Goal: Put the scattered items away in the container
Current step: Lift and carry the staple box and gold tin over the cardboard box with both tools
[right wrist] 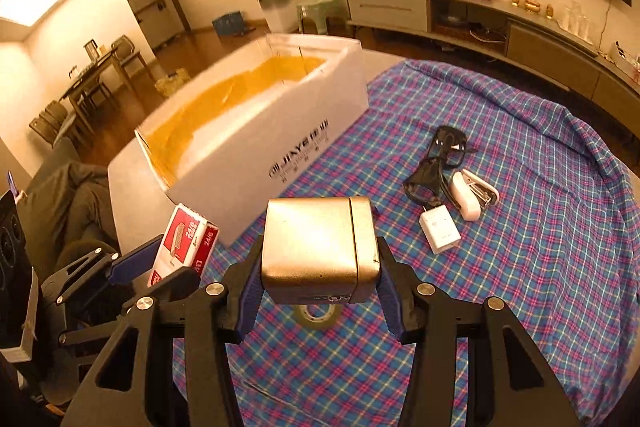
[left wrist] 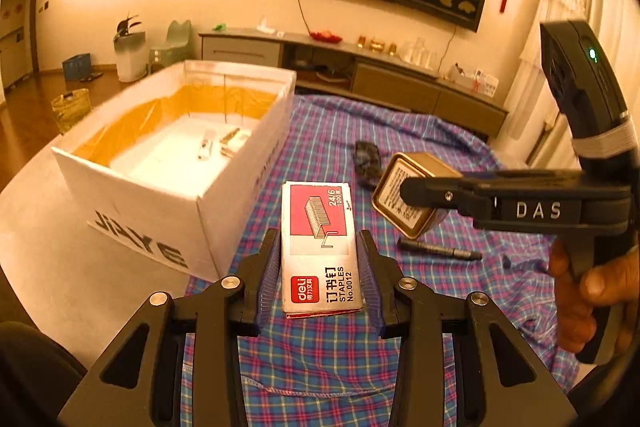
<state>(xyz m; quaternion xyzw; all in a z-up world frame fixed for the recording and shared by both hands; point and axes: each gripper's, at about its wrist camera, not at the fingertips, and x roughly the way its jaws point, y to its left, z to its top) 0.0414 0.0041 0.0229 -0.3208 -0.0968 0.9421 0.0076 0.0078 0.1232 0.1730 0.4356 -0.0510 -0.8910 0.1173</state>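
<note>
Beside box (right wrist: 280,143): stapler (right wrist: 474,193), charger (right wrist: 440,231).

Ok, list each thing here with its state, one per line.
Left gripper: shut on the staples box.
Staples box: closed, held off the cloth.
Right gripper: shut on the gold tin.
Gold tin: lid on, lifted.
White cardboard box: open-topped, a few items inside.
Stapler: lying on the cloth.
</note>
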